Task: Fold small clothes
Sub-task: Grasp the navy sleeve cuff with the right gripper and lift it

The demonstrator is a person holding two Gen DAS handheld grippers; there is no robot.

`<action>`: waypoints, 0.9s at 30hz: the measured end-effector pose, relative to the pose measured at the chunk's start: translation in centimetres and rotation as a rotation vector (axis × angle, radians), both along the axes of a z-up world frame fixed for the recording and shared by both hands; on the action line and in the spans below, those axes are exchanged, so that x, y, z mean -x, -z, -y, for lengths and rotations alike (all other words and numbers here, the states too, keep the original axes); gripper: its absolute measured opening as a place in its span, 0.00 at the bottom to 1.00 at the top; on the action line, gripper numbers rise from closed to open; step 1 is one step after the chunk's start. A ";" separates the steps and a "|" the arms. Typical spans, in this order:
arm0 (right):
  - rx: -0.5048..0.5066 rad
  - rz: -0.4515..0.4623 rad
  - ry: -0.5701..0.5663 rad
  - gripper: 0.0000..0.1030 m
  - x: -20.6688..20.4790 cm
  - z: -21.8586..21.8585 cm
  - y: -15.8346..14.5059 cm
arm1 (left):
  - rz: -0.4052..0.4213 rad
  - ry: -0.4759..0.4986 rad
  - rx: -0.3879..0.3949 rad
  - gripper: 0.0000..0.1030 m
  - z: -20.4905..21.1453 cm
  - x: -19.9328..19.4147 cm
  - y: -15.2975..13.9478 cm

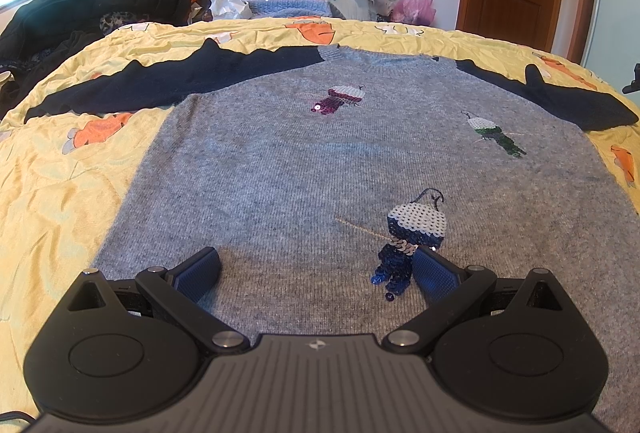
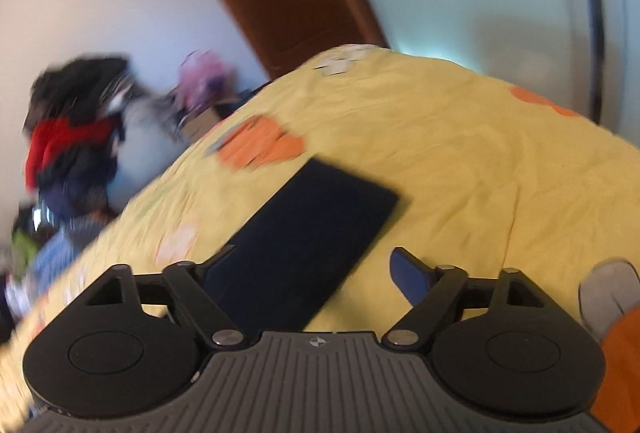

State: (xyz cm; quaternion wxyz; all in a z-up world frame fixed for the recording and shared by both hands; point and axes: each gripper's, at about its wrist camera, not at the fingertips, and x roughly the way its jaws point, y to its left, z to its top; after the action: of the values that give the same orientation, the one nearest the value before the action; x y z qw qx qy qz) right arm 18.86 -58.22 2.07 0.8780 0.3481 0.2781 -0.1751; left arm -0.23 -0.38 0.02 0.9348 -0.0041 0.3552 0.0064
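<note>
- You have a bed (image 1: 60, 193) in front of you. It has a yellow cover with orange fish on it, and the cover is a bit wrinkly.
- A grey sweater (image 1: 320, 153) lies flat on the cover, front side up. It has three shiny bird shapes on it.
- Its two dark sleeves are spread out to the sides. Your right camera shows one dark sleeve (image 2: 304, 245) lying straight on the yellow cover (image 2: 480, 173).
- Black clothes (image 1: 100, 5) lie piled at the far left edge.
</note>
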 end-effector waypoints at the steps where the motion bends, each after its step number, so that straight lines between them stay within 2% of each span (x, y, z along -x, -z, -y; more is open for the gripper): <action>1: -0.040 0.000 0.013 0.76 -0.5 0.6 0.7 | 0.000 0.000 0.000 1.00 0.0 0.0 0.0; 3: -0.098 -0.003 0.020 0.74 -1.4 1.5 2.0 | 0.000 0.000 0.000 1.00 0.0 0.0 0.0; 6: -0.083 0.035 0.032 0.71 -1.9 1.5 2.6 | 0.000 0.000 0.000 1.00 0.0 0.0 0.0; 7: -0.077 0.042 0.034 0.66 -2.2 1.3 2.8 | 0.000 0.000 0.000 1.00 0.0 0.0 0.0; 8: -0.060 0.039 0.033 0.60 -2.5 1.1 2.9 | 0.000 0.000 0.000 1.00 0.0 0.0 0.0; 10: -0.014 -0.006 0.028 0.18 -3.7 0.7 3.2 | 0.000 0.000 0.000 1.00 0.0 0.0 0.0; 13: 0.046 -0.003 0.031 0.16 -3.3 -0.1 2.5 | 0.000 0.000 0.000 1.00 0.0 0.0 0.0; 16: 0.124 0.055 -0.020 0.16 -2.5 -2.9 0.3 | 0.000 0.000 0.002 1.00 0.1 0.0 0.0; 23: 0.320 0.213 -0.308 0.16 -0.2 -15.5 -5.6 | 0.002 0.001 0.007 1.00 0.1 -0.1 0.0; 27: 0.304 0.252 -0.505 0.16 -0.4 -24.4 -6.5 | 0.007 0.002 0.023 1.00 -0.2 -0.1 0.0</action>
State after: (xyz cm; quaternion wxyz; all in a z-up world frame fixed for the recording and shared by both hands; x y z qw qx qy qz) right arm 19.23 -33.83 8.52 0.9632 0.1521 0.2153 0.0533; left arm -0.11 -0.19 0.00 0.9359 -0.0143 0.3519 0.0012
